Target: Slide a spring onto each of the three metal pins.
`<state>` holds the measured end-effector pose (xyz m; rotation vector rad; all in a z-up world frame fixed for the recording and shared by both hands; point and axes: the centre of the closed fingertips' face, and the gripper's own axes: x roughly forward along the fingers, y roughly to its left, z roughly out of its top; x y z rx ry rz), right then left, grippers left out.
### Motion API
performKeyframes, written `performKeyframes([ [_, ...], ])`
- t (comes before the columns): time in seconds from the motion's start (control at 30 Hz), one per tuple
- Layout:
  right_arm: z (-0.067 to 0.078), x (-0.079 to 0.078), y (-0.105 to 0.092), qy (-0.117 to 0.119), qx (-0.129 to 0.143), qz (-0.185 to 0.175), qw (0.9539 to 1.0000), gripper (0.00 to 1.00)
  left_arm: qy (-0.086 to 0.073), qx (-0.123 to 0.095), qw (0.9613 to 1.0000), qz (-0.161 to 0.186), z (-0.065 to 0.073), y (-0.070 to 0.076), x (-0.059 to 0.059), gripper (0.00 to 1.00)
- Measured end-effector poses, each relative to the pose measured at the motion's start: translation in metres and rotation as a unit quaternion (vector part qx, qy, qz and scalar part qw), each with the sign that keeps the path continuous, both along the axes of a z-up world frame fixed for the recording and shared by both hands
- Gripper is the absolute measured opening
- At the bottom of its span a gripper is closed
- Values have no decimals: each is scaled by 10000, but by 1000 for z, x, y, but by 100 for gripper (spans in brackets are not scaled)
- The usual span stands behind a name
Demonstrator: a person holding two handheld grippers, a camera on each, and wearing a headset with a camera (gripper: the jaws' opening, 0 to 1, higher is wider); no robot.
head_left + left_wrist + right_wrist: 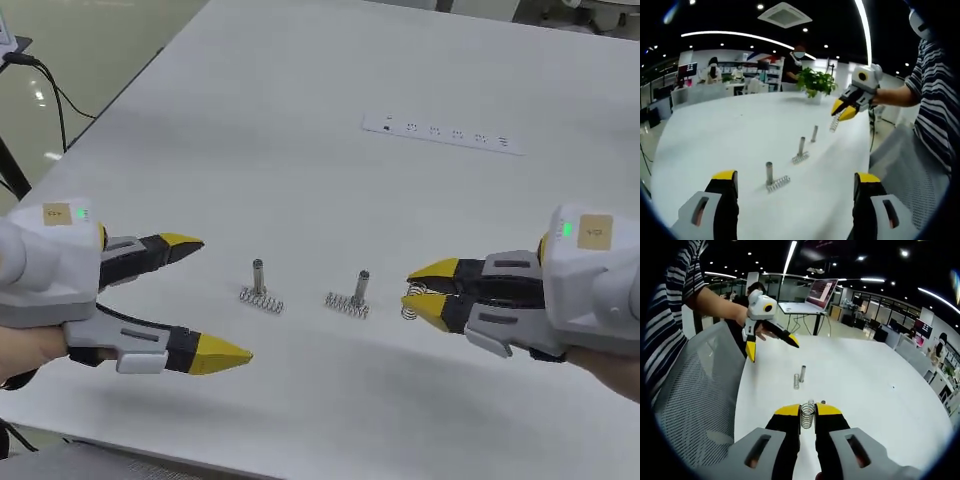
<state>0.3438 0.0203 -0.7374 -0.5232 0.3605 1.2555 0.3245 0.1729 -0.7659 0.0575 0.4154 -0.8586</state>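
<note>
Right gripper (422, 291): clenched on the held spring (808, 415), pinched across its middle between the yellow tips, both ends free.
Held spring axis: crosswise to the jaws. In the left gripper view it hangs slanted, close to upright but not plumb.
Right pin (814, 133): upright on the table (300, 150), bare, at the end of the row nearest the right gripper.
Spring to right pin: in the left gripper view the spring sits just beyond and above the pin, off to the person's right. It is apart from the pin and not over its top.
Mid pin (362, 284): upright and bare, with the mid spring (347, 305) lying flat at its foot.
Left pin (258, 274): upright and bare, with the left spring (262, 298) lying flat at its foot.
Left gripper (207, 298): released, jaws wide, holding nothing. It is near the left pin and well apart from the right pin.
Nearer hand: the right, by a good margin.
Step, as I read it: first spring being brought to the right pin, none threaded yet.
Next move calls for: a short carry toward the person's left until the coil is over the pin top, the axis brought plumb to match the pin, then straight down.
</note>
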Motion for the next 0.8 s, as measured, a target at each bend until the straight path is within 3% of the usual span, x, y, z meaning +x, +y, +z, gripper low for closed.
performKeyframes([
  [0.43,3,22,-18,-74,86,-485,9988,7,-76,-67,9997,233,3,8,7,98],
  [0.6,7,38,-32,-111,150,-883,9959,7,-85,-63,9996,252,3,9,7,98],
  [0.8,7,59,-48,21,297,-1400,9897,7,-69,-68,9996,266,2,8,6,98],
])
